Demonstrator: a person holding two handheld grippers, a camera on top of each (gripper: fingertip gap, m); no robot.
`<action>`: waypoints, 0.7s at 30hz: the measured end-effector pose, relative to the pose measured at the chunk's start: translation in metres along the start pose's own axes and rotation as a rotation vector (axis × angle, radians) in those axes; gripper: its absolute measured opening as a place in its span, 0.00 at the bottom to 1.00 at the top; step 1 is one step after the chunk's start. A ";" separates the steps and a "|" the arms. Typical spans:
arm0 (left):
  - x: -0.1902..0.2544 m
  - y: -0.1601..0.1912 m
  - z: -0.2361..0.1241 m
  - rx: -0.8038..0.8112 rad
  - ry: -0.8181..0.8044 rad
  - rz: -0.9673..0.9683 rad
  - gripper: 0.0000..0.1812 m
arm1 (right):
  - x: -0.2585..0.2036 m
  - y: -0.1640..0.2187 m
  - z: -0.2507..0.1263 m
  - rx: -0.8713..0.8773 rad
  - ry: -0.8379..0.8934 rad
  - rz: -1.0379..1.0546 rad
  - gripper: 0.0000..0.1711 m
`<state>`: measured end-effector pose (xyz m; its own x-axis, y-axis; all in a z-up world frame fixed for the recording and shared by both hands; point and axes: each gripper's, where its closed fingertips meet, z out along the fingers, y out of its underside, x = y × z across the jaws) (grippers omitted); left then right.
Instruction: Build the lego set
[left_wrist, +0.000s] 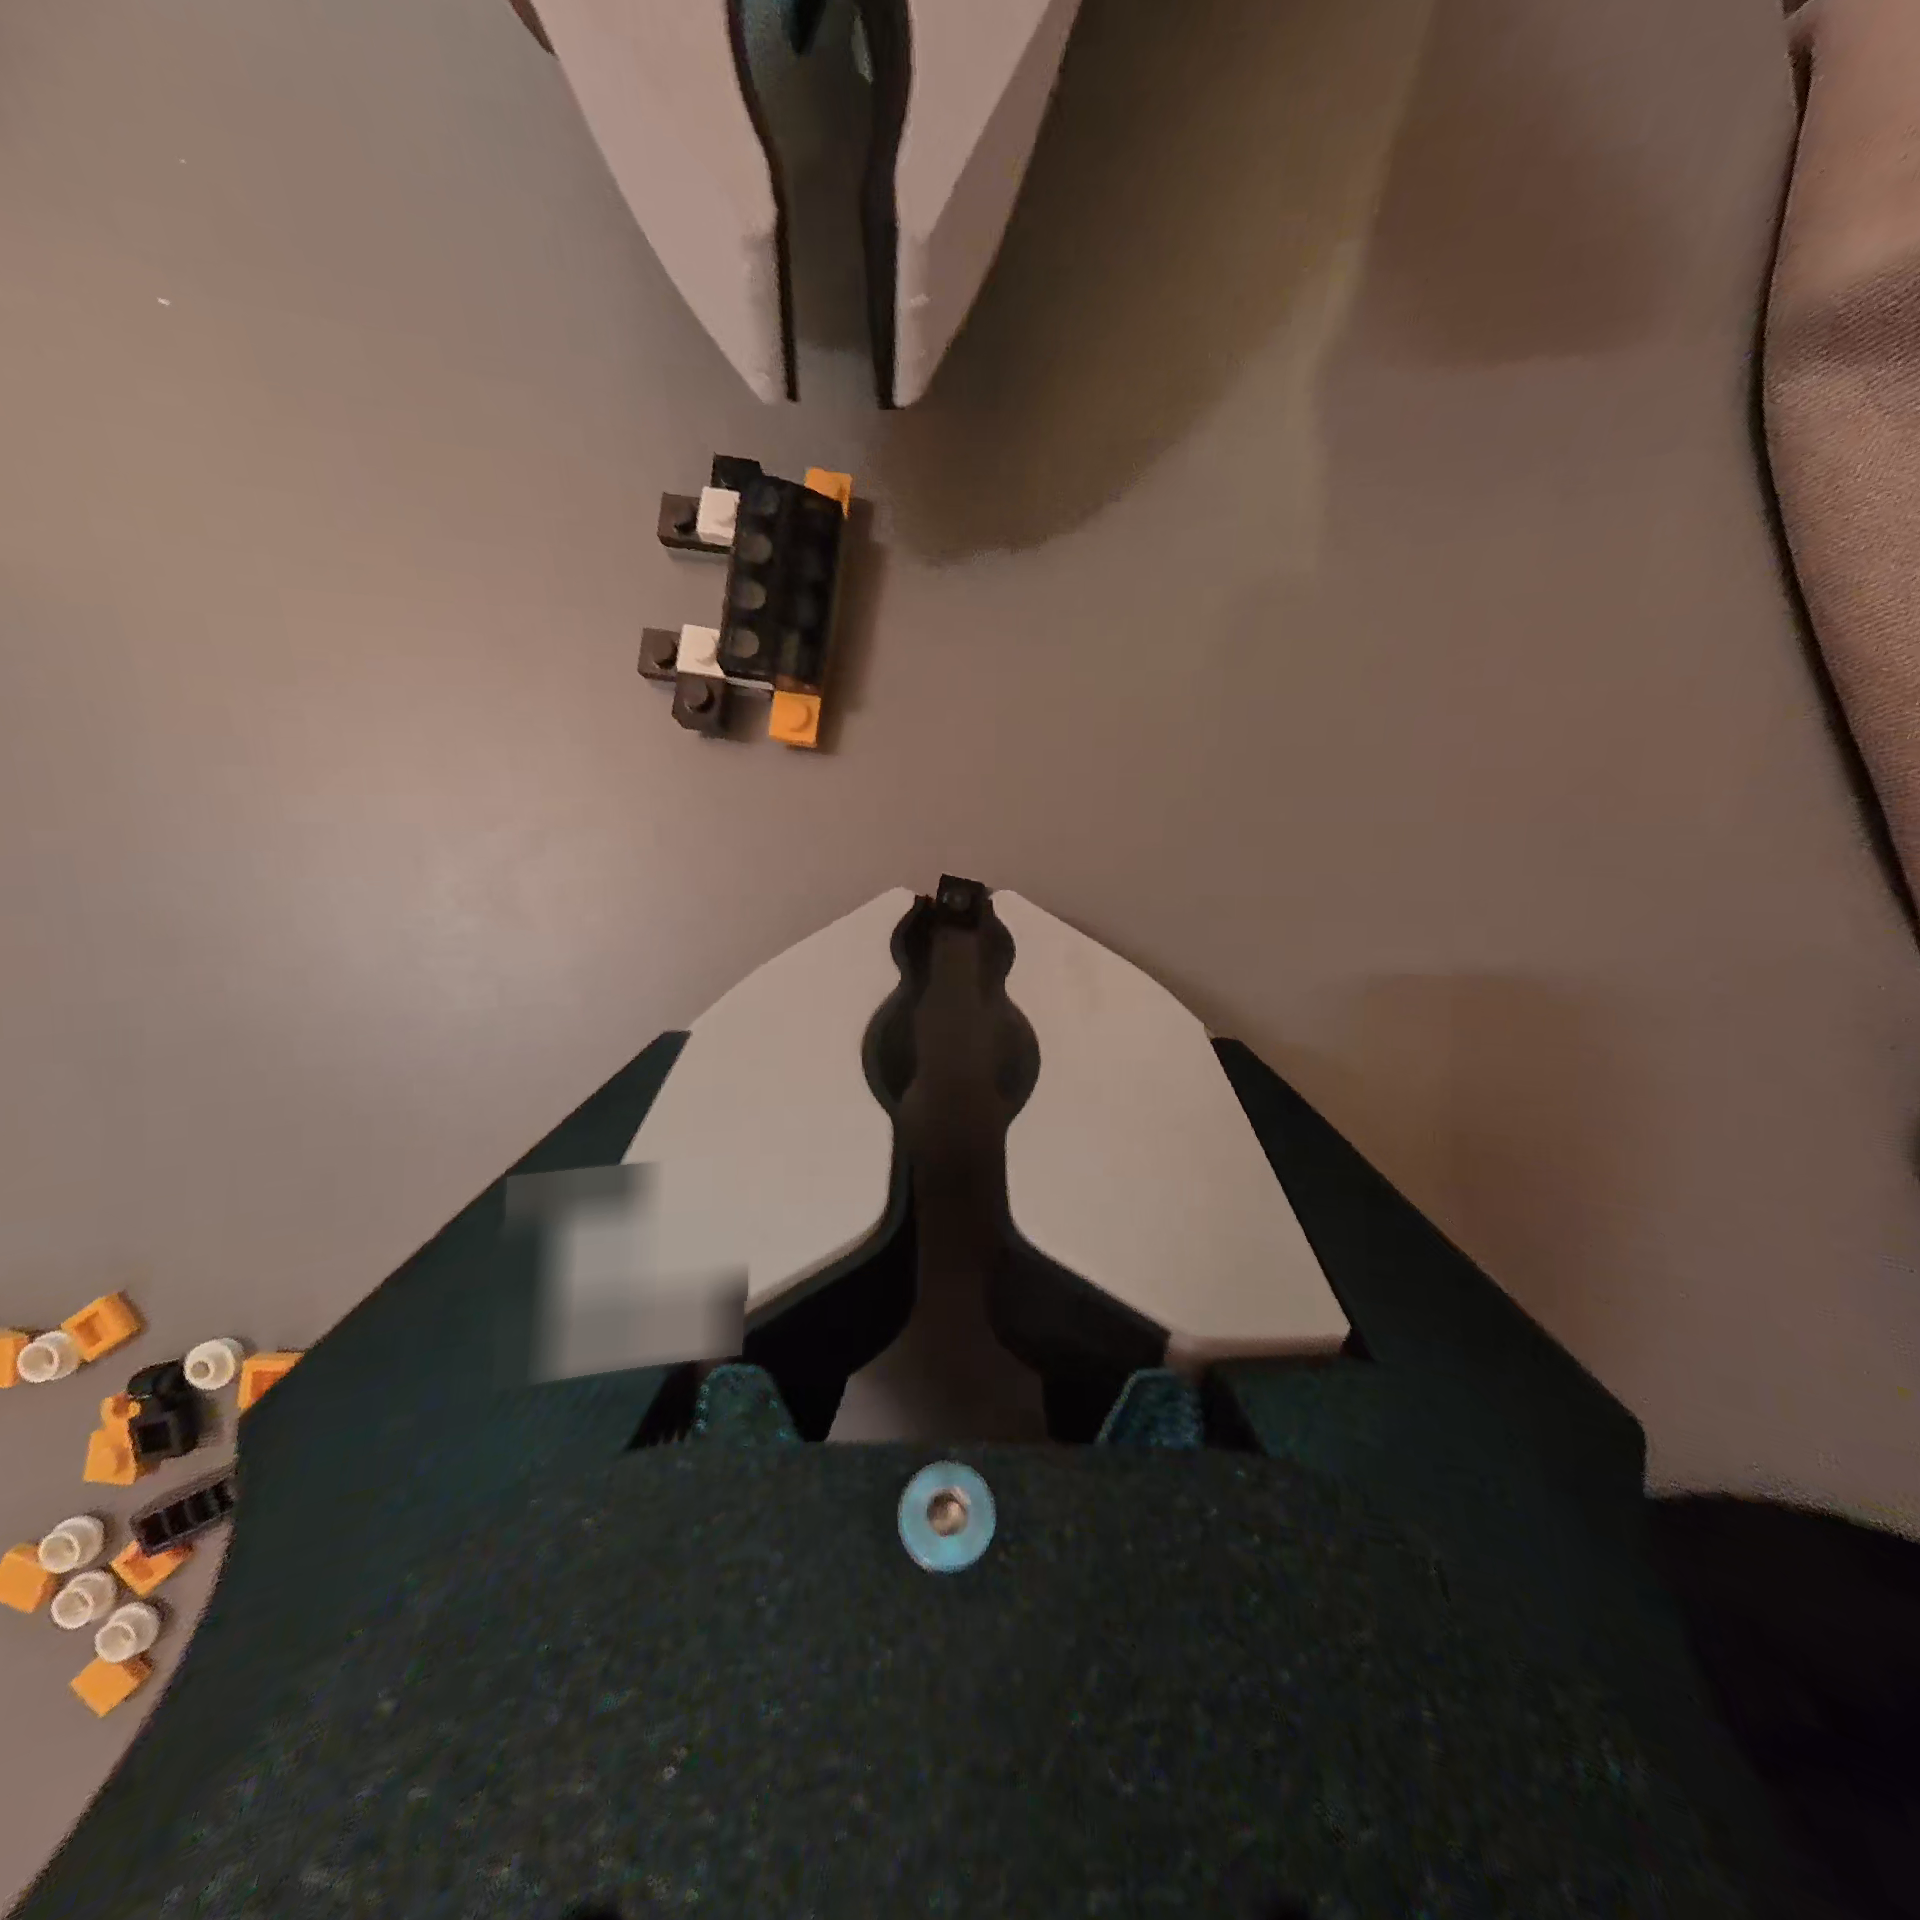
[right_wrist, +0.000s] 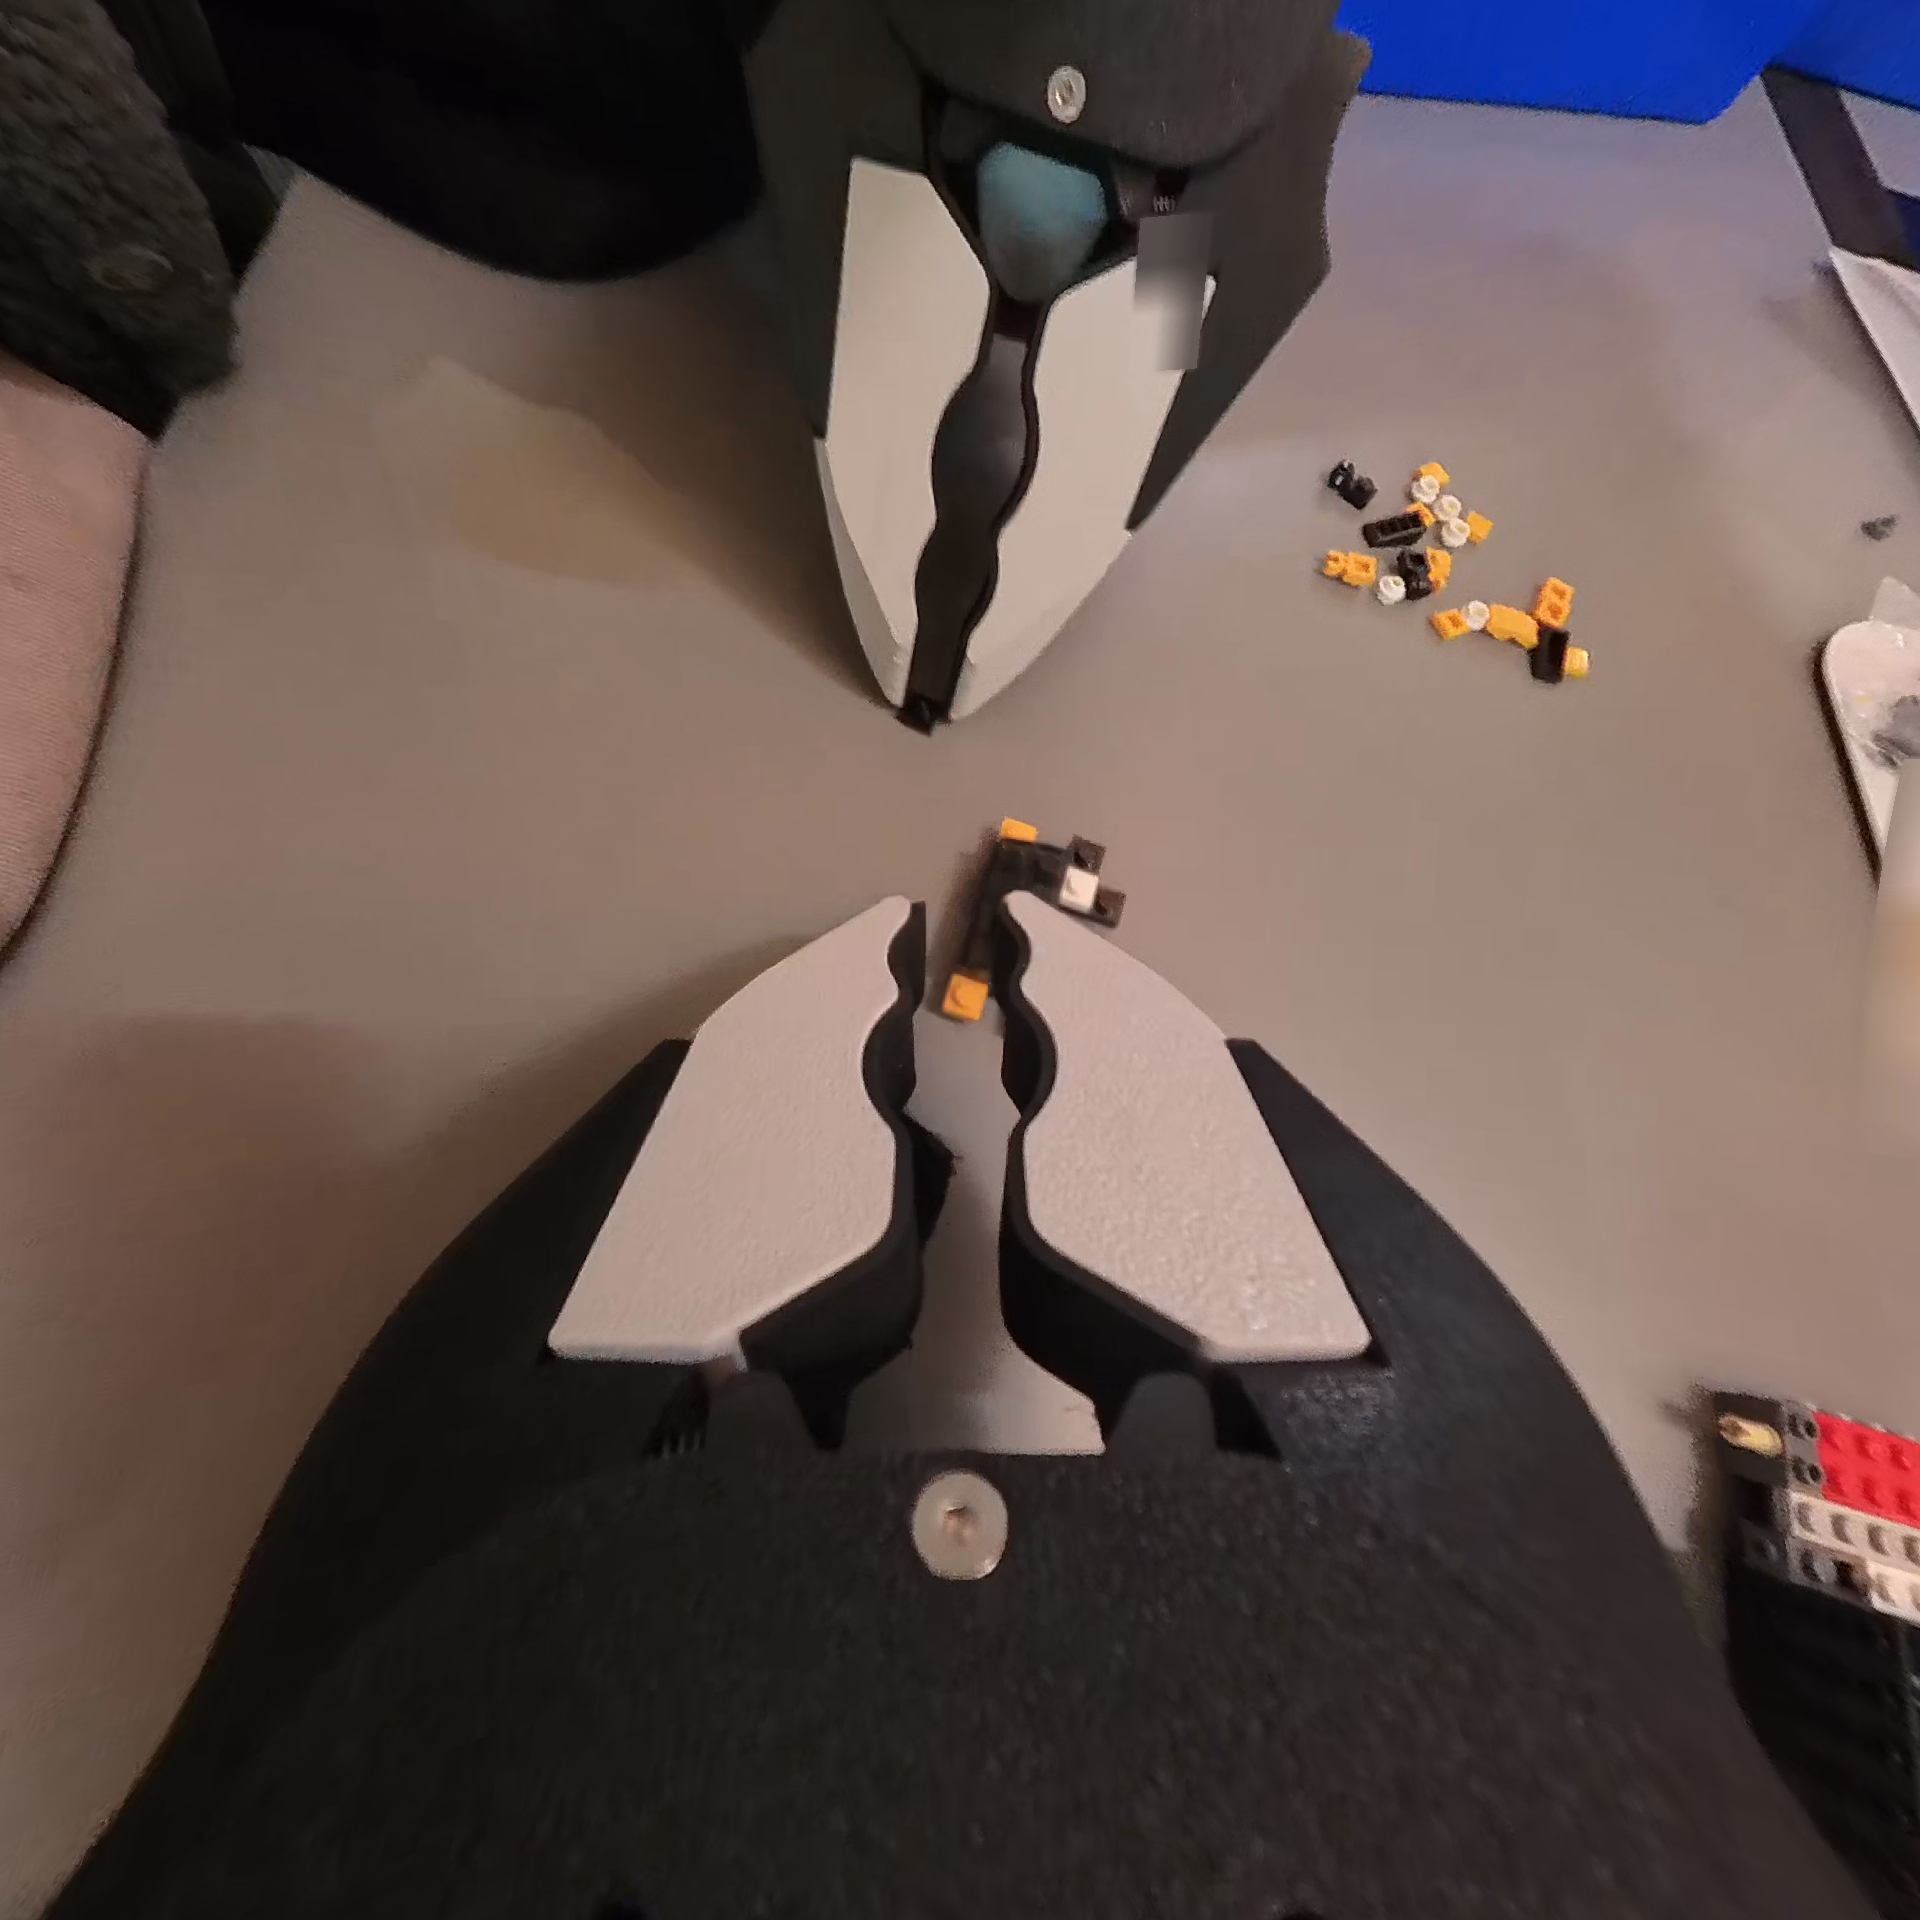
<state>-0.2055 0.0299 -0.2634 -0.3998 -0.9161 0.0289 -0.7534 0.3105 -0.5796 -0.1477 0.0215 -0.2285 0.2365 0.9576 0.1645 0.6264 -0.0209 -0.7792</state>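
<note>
A partly built black lego assembly (left_wrist: 753, 597) with white and orange pieces lies on the grey table (left_wrist: 1247, 727). My left gripper (left_wrist: 954, 902) is shut on a small black lego piece (left_wrist: 960, 891), held near the table just short of the assembly. My right gripper (right_wrist: 961, 909) is open with a narrow gap. Its tips hover over the near end of the assembly (right_wrist: 1049, 883), which lies partly hidden under the right finger. In the right wrist view the left gripper (right_wrist: 923, 712) points at the assembly from the far side. In the left wrist view the right gripper (left_wrist: 836, 395) does the same.
A pile of loose orange, white and black pieces (right_wrist: 1455, 561) lies to one side; it also shows in the left wrist view (left_wrist: 114, 1475). A red, white and black lego build (right_wrist: 1829, 1507) sits at the near right. A white tray (right_wrist: 1860, 707) and fabric (right_wrist: 52, 623) border the table.
</note>
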 end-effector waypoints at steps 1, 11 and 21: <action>-0.001 -0.002 0.001 0.012 -0.010 0.004 0.04 | -0.002 -0.002 0.002 0.009 0.001 -0.003 0.07; -0.016 -0.056 -0.020 0.232 -0.197 0.052 0.04 | 0.010 -0.022 0.006 0.072 0.133 -0.005 0.08; -0.012 -0.060 -0.013 0.198 -0.211 0.081 0.04 | 0.005 -0.020 0.012 0.050 0.113 -0.005 0.07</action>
<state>-0.1622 0.0260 -0.2188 -0.3213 -0.9293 -0.1822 -0.5988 0.3484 -0.7211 -0.1676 0.0301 -0.2192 0.3179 0.9189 0.2335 0.5904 0.0009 -0.8071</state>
